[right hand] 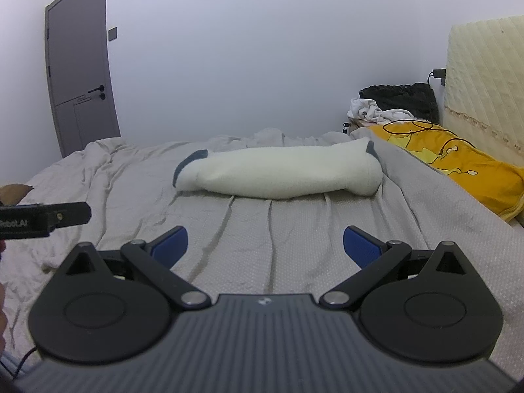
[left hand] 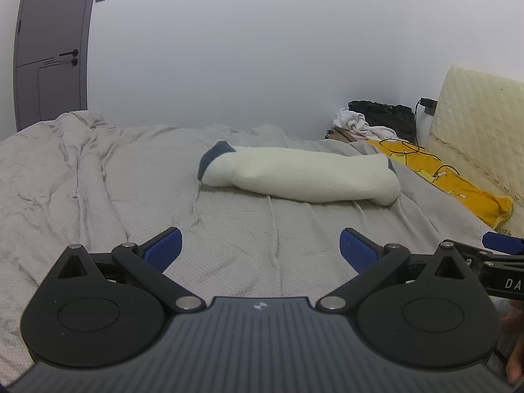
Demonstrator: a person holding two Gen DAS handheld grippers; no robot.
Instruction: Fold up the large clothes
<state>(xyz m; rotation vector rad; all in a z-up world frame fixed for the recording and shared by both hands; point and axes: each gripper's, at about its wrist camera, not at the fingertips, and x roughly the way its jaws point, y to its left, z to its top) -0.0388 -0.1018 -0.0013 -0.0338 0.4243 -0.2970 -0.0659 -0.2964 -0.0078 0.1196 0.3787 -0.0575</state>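
Clothes here come down to one folded garment (left hand: 301,177), a cream fleece piece with dark blue trim at both ends, lying in a long roll across the middle of the bed (left hand: 98,177). It rests on the grey, wrinkled cover, well ahead of both grippers, and neither touches it.

From the left wrist view, the left gripper (left hand: 260,250) hangs low over the cover with its jaws spread wide and nothing between them. Its blue pads (left hand: 163,249) face each other across bare bedding. At the right edge of that view, the tip of the right gripper (left hand: 501,255) shows beside it, at about the same height.

From the right wrist view, the right gripper (right hand: 265,247) also has its jaws wide apart and empty, above the cover. The black body of the left gripper juts in from the left edge of that view.

Beyond the garment, toward the head of the bed, lies a yellow pillow (right hand: 458,163) with a thin black cable (right hand: 412,127) looped over it. A cream mattress (right hand: 484,88) stands against the wall behind the pillow. A pile of white and black clothing (right hand: 393,104) sits in the corner. A grey door (right hand: 78,65) stands shut at far left.
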